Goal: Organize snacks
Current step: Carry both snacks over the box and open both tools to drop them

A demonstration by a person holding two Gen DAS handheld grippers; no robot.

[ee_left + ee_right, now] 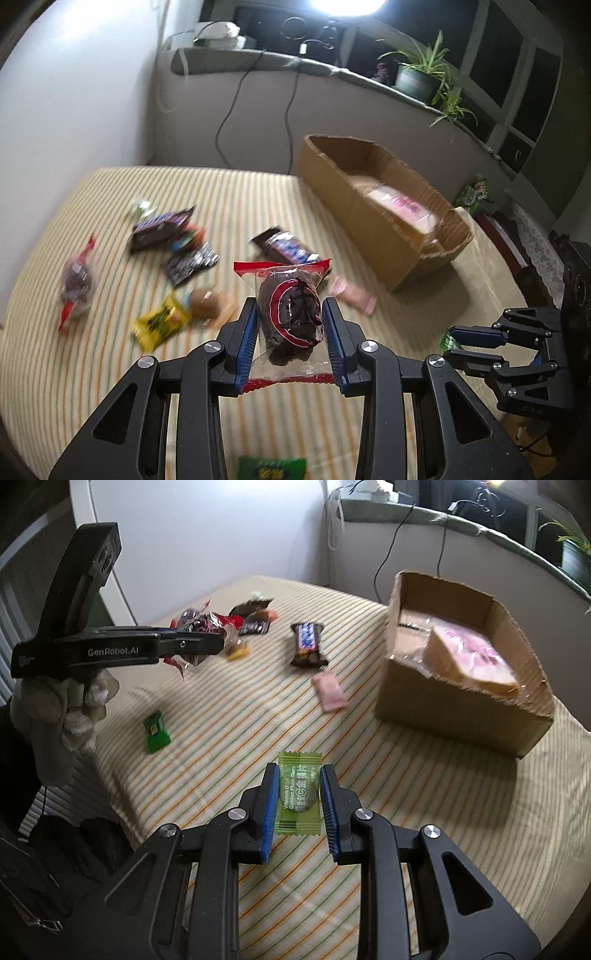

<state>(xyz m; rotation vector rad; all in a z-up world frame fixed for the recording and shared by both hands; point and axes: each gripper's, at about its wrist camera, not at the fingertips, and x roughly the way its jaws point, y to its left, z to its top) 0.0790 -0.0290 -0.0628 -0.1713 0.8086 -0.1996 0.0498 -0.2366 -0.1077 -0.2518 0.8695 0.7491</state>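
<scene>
While the left gripper [290,325] clamps a clear red-edged packet of dark fruit [290,314] above the striped bedspread [110,369], the right gripper [298,801] pinches a green plum candy [298,794]. Far right sits the cardboard box [443,709], holding wrapped bread [469,657].

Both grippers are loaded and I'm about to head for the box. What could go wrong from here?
1. The left gripper pinches the dark snack pack through loose, clear film; it may slip out in transit.
2. The right gripper holds the thin green candy only by its edges, so it may twist free.
3. The bread bag already fills much of the box; drops could bounce off it onto the bed.
</scene>
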